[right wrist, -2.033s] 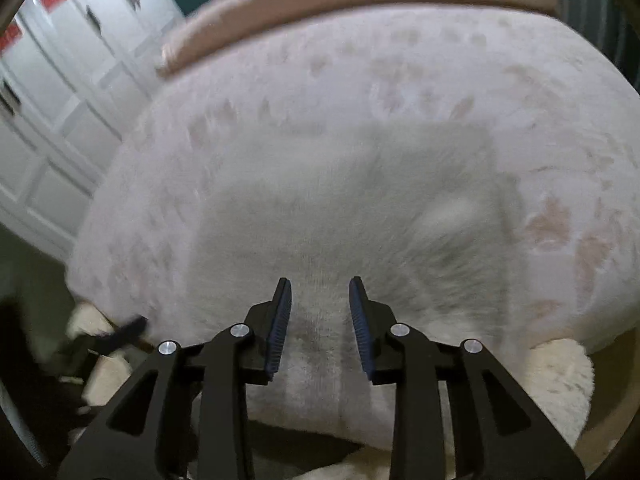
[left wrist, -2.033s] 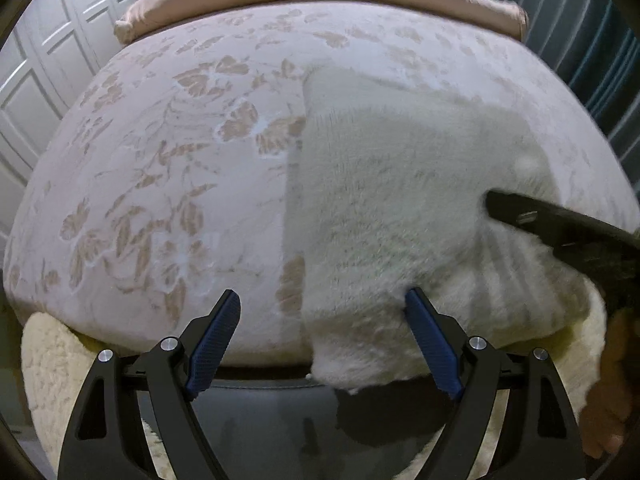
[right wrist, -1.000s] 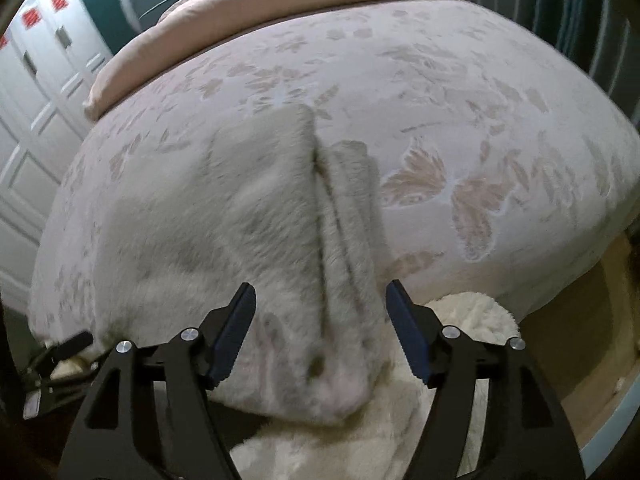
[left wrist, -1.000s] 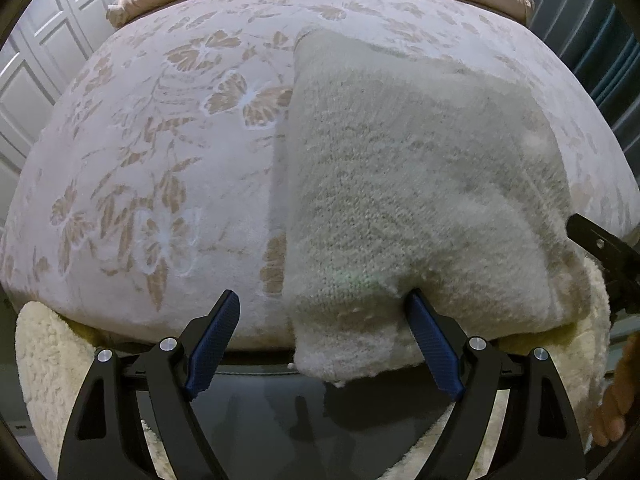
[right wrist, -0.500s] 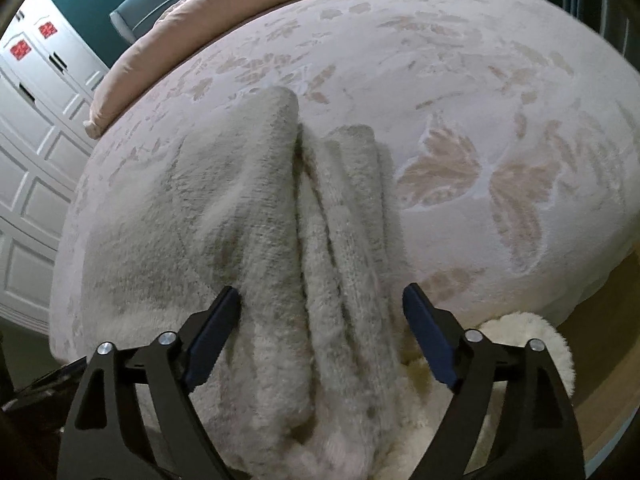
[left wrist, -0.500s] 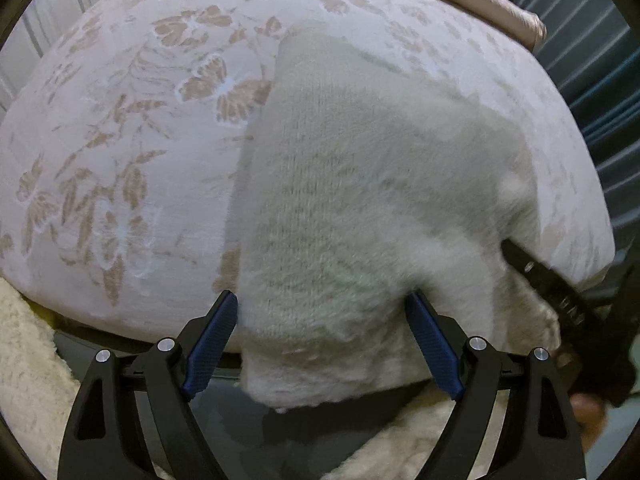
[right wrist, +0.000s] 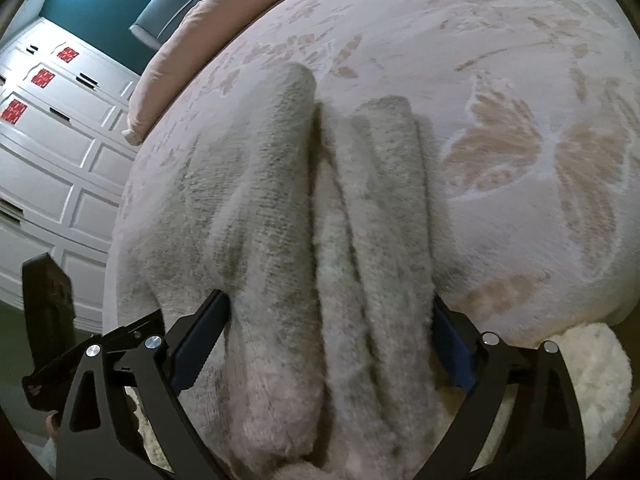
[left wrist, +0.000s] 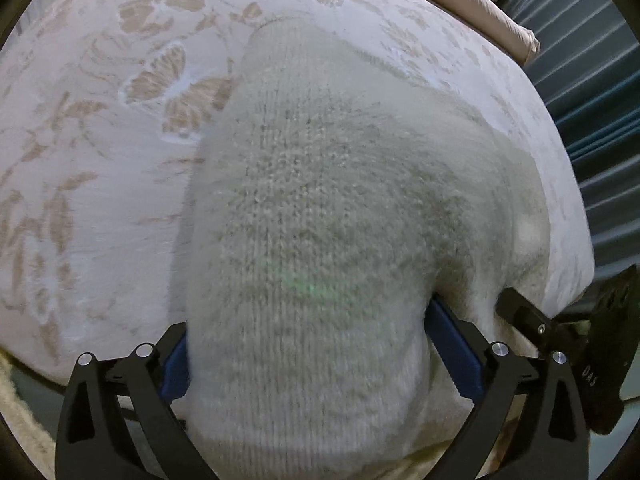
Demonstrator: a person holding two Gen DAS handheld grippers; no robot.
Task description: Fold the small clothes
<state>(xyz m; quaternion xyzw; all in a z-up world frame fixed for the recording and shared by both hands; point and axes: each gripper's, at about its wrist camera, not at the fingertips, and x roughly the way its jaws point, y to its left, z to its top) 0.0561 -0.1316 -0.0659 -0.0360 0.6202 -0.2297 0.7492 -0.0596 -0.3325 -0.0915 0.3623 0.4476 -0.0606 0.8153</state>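
Note:
A cream fuzzy knit garment [left wrist: 344, 184] lies on the bed's near edge, partly folded into thick rolls, and also shows in the right wrist view [right wrist: 304, 216]. My left gripper [left wrist: 308, 340] is wide open with the garment's near left end bulging between its blue pads [left wrist: 452, 332]. My right gripper [right wrist: 332, 340] is wide open around the garment's near right end, where several folds run lengthwise. The right gripper also shows in the left wrist view [left wrist: 532, 320], at the lower right. The left gripper shows at the right wrist view's lower left [right wrist: 132, 332].
The bed has a pale pink floral cover [left wrist: 80, 152] with a butterfly pattern [right wrist: 540, 152]. A pink pillow roll [left wrist: 480, 12] lies at the far end. A cream fluffy rug [right wrist: 592, 368] lies below. White wardrobe doors [right wrist: 48, 168] stand at the left, striped curtains [left wrist: 600, 120] at the right.
Both grippers have moved forward and down onto the garment's near edge. The garment now fills the gap between each pair of open fingers. The right gripper opened wide from nearly shut earlier.

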